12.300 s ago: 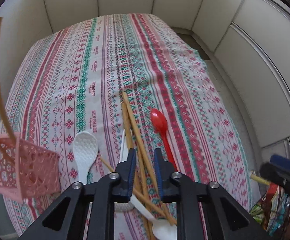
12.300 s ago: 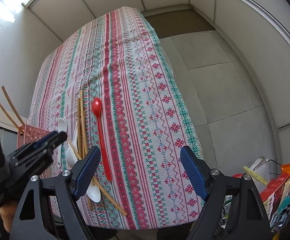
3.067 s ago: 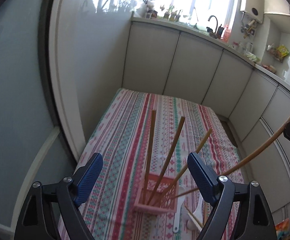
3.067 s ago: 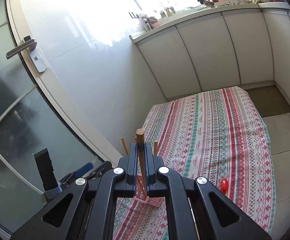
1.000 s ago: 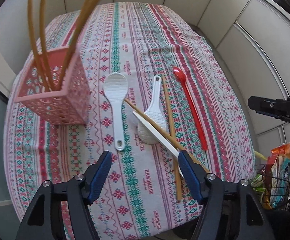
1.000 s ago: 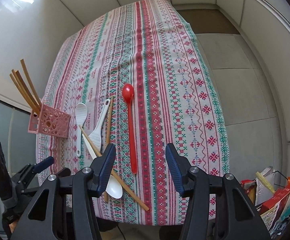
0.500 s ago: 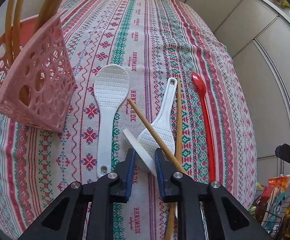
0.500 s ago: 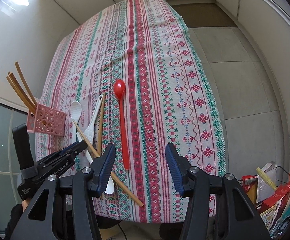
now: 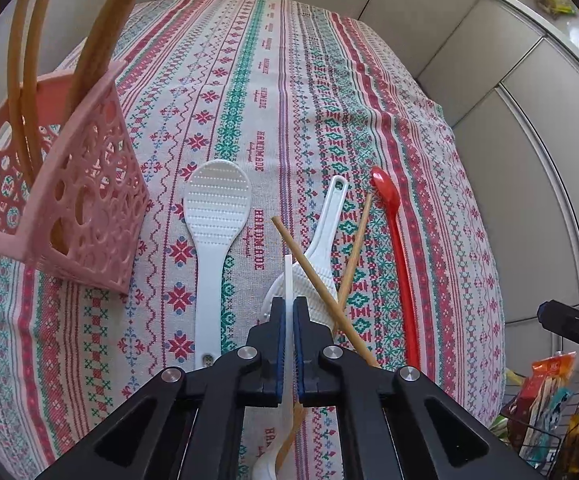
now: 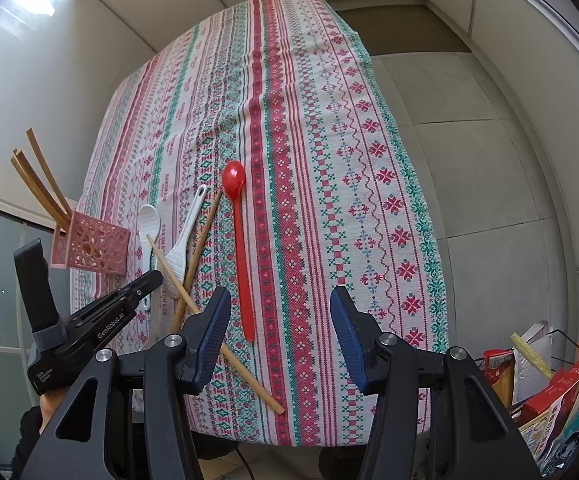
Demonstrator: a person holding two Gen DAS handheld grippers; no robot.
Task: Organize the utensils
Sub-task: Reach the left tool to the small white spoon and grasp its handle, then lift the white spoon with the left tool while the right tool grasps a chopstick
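L gripper (image 9: 288, 312) is seen closed on a thin white flat utensil handle (image 9: 288, 276); its jaws have just been closing, and the handle is pinched edge-on between the blue pads, sticking out past the tips toward the far end of the table. The rest of that white utensil (image 9: 267, 468) is seen below the jaws, partly hidden by the gripper body, so its type can't be told for sure.

Just right of the L fingertips a white rice paddle (image 9: 321, 256) is lying w/ its ribbed head near the tips and its handle pointing away. Two wooden chopsticks are crossed over it: one (image 9: 309, 268) runs diagonally from upper left to lower right, passing just beside the right pad; the other (image 9: 355, 248) lies more upright, to its right. A second white rice paddle (image 9: 215, 216) is laid left of the fingers, head away. A red long-handled spoon (image 9: 399, 264) lies furthest right, well apart from the jaws.

A pink perforated holder (image 9: 85, 208) stands at left on the patterned tablecloth (image 9: 269, 80), w/ several chopsticks (image 9: 29, 80) already leaning in it.

R gripper (image 10: 280, 332) is held over the near table edge w/ fingers apart and nothing btwn them; the red spoon's handle end lies just ahead of its left pad.
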